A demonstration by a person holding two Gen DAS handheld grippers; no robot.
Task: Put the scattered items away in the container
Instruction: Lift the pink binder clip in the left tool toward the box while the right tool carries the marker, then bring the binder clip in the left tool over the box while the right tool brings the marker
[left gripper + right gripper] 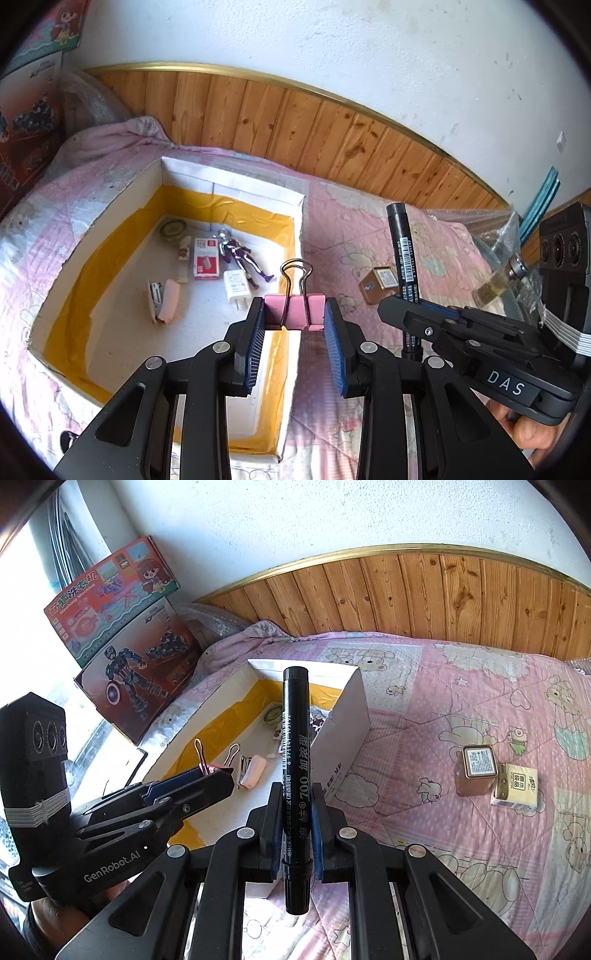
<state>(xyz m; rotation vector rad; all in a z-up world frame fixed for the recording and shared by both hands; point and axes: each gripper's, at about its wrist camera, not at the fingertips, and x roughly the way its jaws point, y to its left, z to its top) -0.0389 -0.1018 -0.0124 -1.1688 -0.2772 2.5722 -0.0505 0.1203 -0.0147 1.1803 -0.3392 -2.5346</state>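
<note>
My left gripper [294, 314] is shut on a pink binder clip [295, 308], held above the near right rim of the white box [236, 184] with yellow lining. In the box lie a toy figure [240, 258], a red and white packet [205, 264], a white plug [236, 286], a pink stapler [164, 301] and a tape roll [171, 229]. My right gripper [295, 805] is shut on a black marker [295, 738] that stands upright between the pads, beside the box's right wall [343, 734]. A brown tin [476, 770] and a tissue pack [515, 784] lie on the pink quilt.
The quilt [461, 686] covers a bed against a wooden headboard [443, 598]. Two toy boxes [125, 635] lean at the far left. Bubble wrap and a small bottle [498, 282] sit at the bed's right side. A person's hand [532, 432] grips the right tool.
</note>
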